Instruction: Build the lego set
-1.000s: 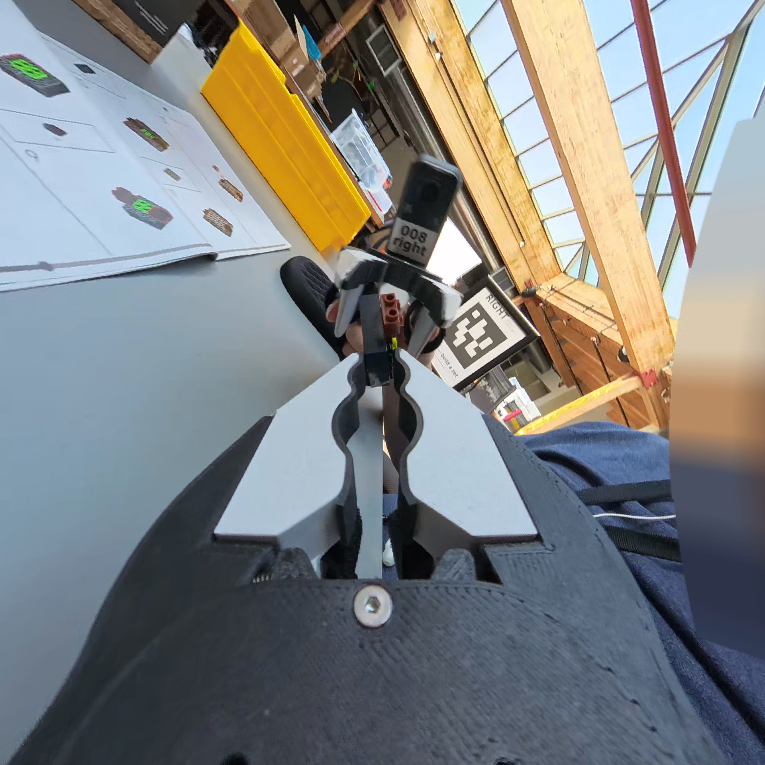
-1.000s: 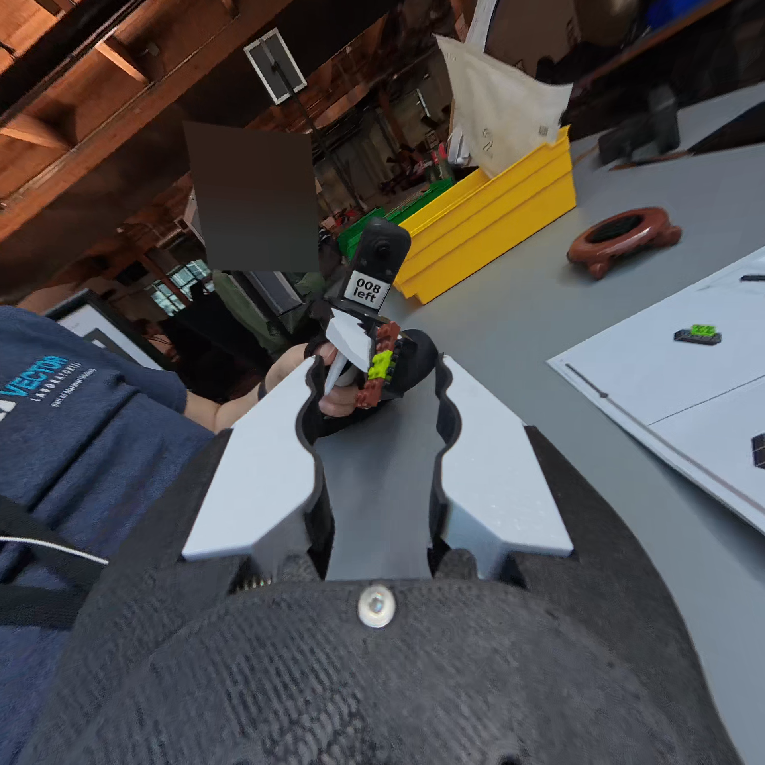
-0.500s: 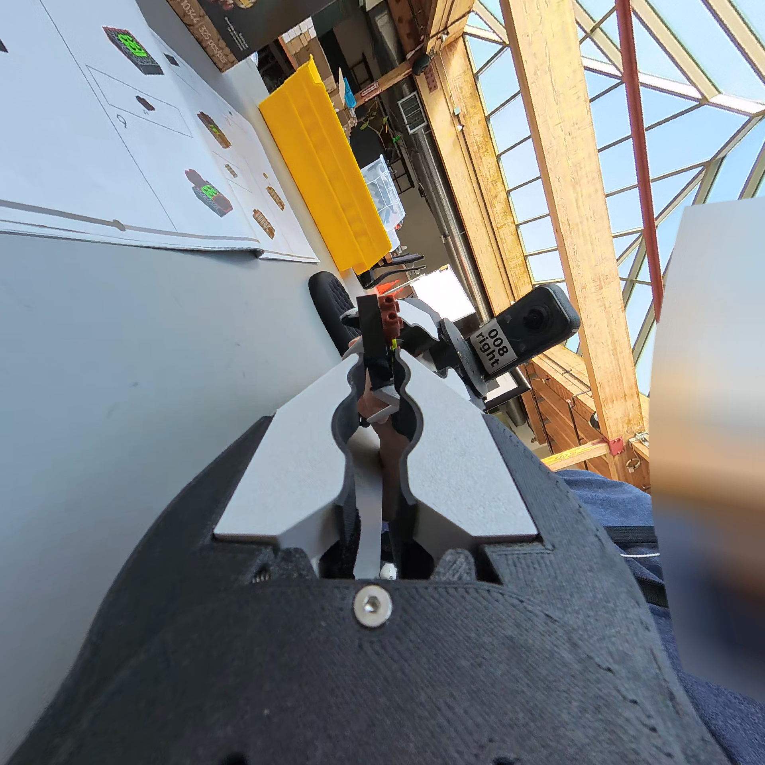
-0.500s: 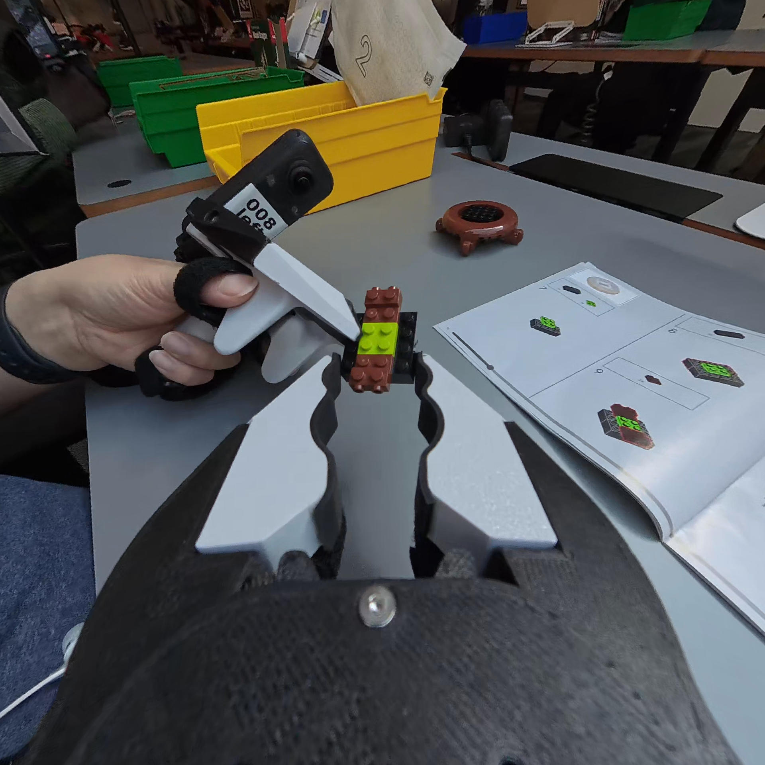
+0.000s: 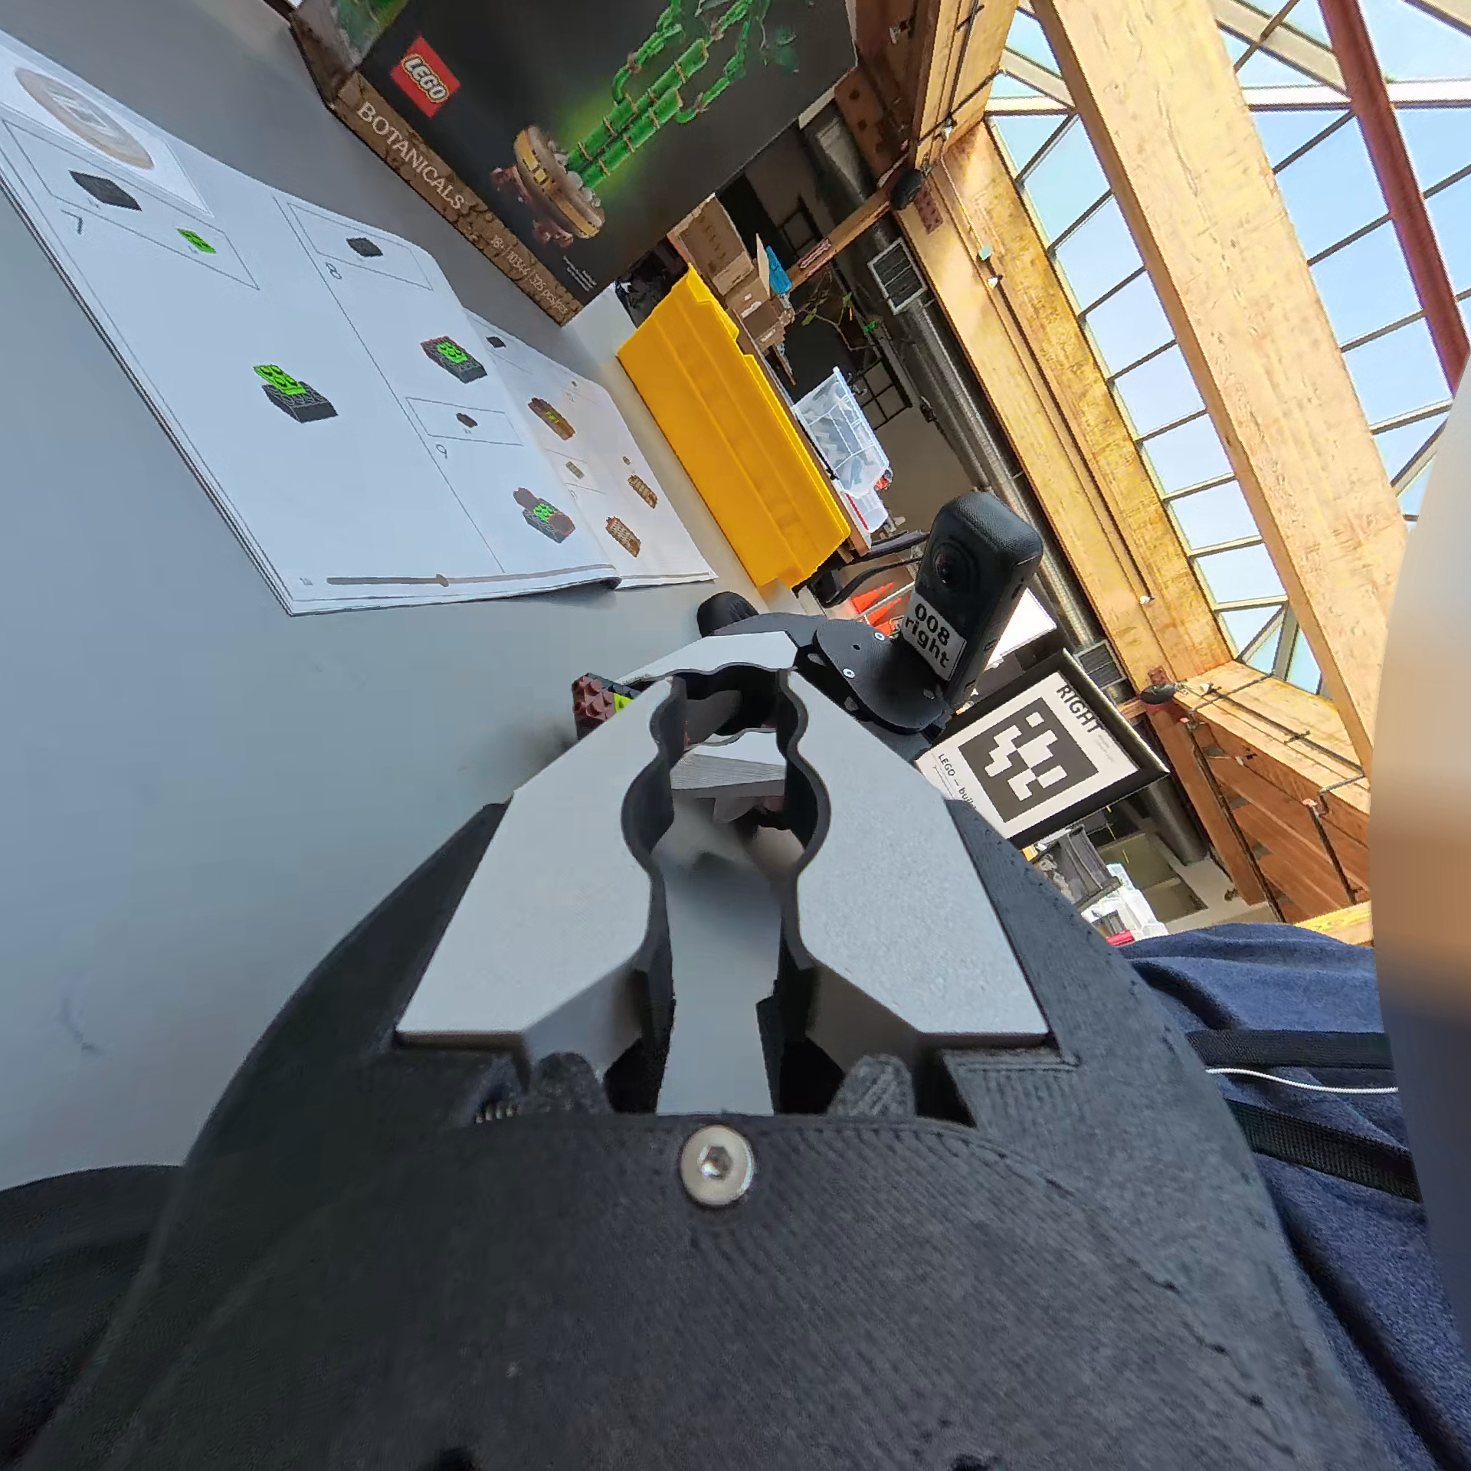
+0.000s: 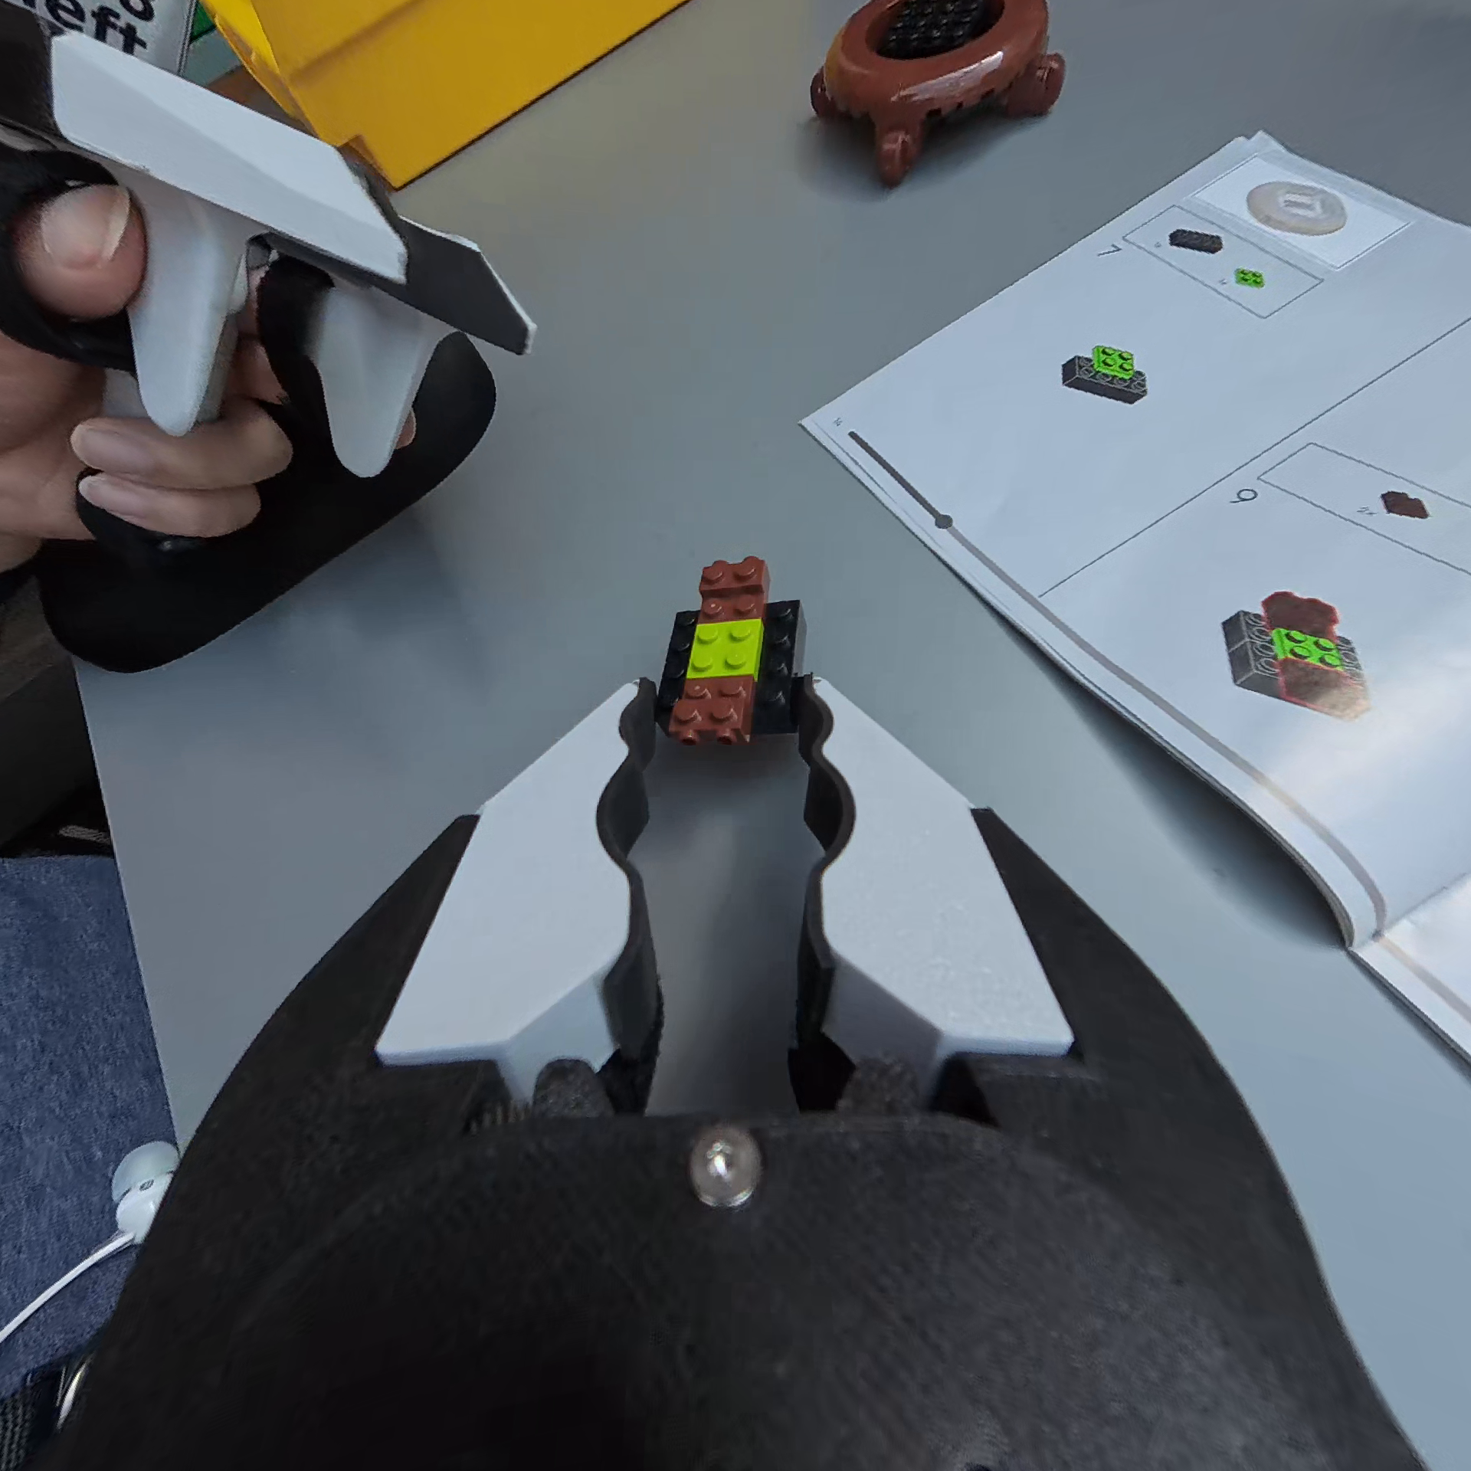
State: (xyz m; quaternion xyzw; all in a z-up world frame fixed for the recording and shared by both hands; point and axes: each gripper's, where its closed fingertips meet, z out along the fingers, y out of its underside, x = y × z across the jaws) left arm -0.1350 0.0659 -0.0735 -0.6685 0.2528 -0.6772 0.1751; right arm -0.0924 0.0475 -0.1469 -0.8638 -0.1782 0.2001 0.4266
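Note:
A small lego assembly [image 6: 726,653] has a black base, a lime brick in the middle and brown bricks at both ends. My right gripper [image 6: 724,691] is shut on the sides of its black base and holds it low over the grey table [image 6: 557,493]. My left gripper [image 5: 726,688] is open and empty. In the right wrist view its fingers [image 6: 446,294] are up at the left, apart from the assembly. In the left wrist view a corner of the assembly [image 5: 595,700] shows past my left finger, beside the right gripper's finger [image 5: 716,654].
An open instruction booklet [image 6: 1178,477] lies to the right and also shows in the left wrist view [image 5: 318,374]. A brown round stand [image 6: 939,72] and a yellow bin [image 6: 414,64] stand farther back. A lego box [image 5: 597,103] is behind the booklet. A person's hand [image 6: 143,470] holds the left gripper. The left gripper's tips are roughly 9 cm from the right gripper's.
My left gripper has let go of the assembly, opened and drawn back to the left. My right gripper has closed on the assembly and brought it down toward the table.

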